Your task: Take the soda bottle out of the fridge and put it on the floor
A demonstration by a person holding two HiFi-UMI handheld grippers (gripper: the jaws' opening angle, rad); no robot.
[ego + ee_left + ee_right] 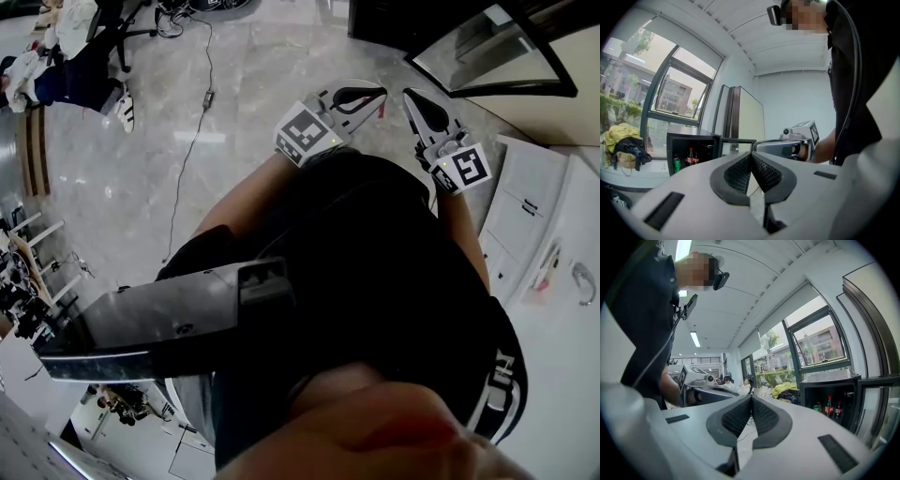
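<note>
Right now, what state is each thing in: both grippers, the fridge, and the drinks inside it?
Left gripper: shut, empty.
Right gripper: shut, empty.
Mini fridge: door open.
Soda bottles: upright inside the fridge.
Green can: upright inside the fridge.

1. Grey marbled floor (pixel 122 187); a thin black cable (pixel 192 131) runs across it; a shoe (pixel 127 111) rests on it at the far left.
2. Open black fridge (pixel 689 138); inside it two red-labelled soda bottles (pixel 689 157) stand side by side; a green can (pixel 676 164) stands just left of them.
3. Pale ledge (pixel 647 169) under the window; a yellow cloth (pixel 618 132) and a dark bag (pixel 628 150) lie heaped on it.
</note>
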